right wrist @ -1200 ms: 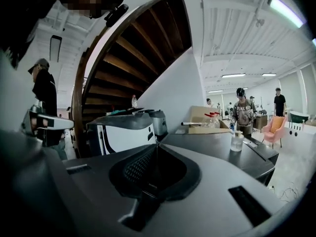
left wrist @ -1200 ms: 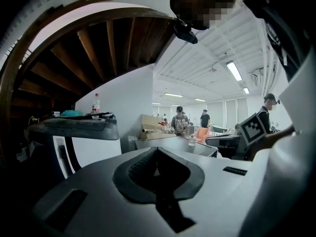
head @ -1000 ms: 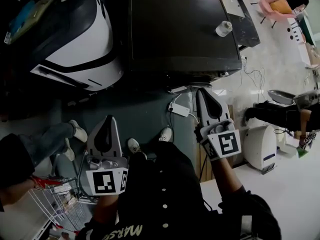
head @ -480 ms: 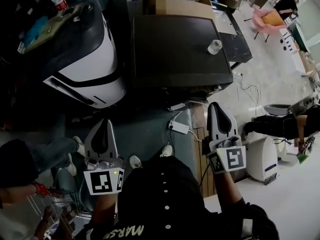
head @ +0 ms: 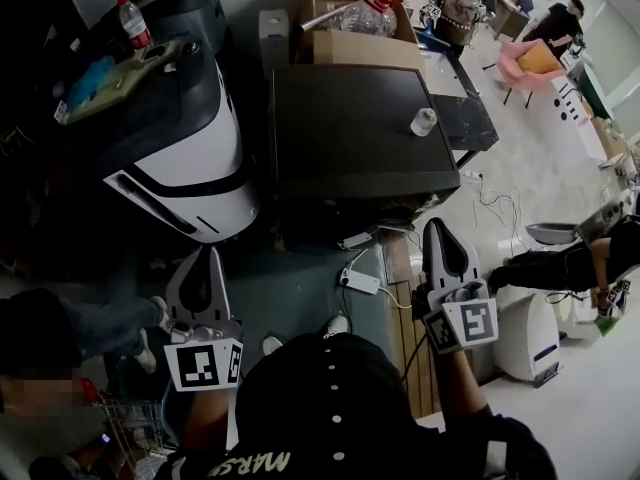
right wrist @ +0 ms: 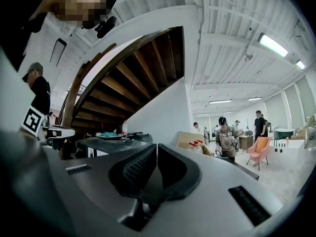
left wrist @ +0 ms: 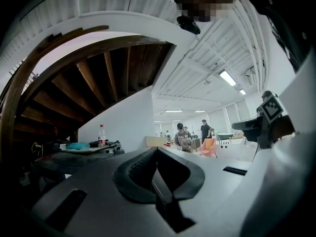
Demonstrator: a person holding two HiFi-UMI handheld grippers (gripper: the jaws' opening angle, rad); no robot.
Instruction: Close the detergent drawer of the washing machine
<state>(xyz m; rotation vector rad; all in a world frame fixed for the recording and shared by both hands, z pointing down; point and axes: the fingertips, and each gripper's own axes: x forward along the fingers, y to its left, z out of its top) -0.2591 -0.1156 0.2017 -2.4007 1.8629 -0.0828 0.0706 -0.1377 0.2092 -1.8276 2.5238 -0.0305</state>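
- The washing machine [head: 365, 128] is the dark, flat-topped box in the middle of the head view, with a small bottle [head: 424, 121] on its top and a cardboard box [head: 352, 46] behind it.
- Its detergent drawer cannot be made out from above, because the front face is hidden under the top's edge.
- The right gripper [head: 438, 228] is clenched on nothing. It points at the machine's front right corner, near it but apart.
- The left gripper [head: 209, 258] is likewise closed and empty. It sits lower left, well apart from the machine, beside a white-and-black machine [head: 190, 183].
- A power strip [head: 361, 281] lies on the floor between the grippers.
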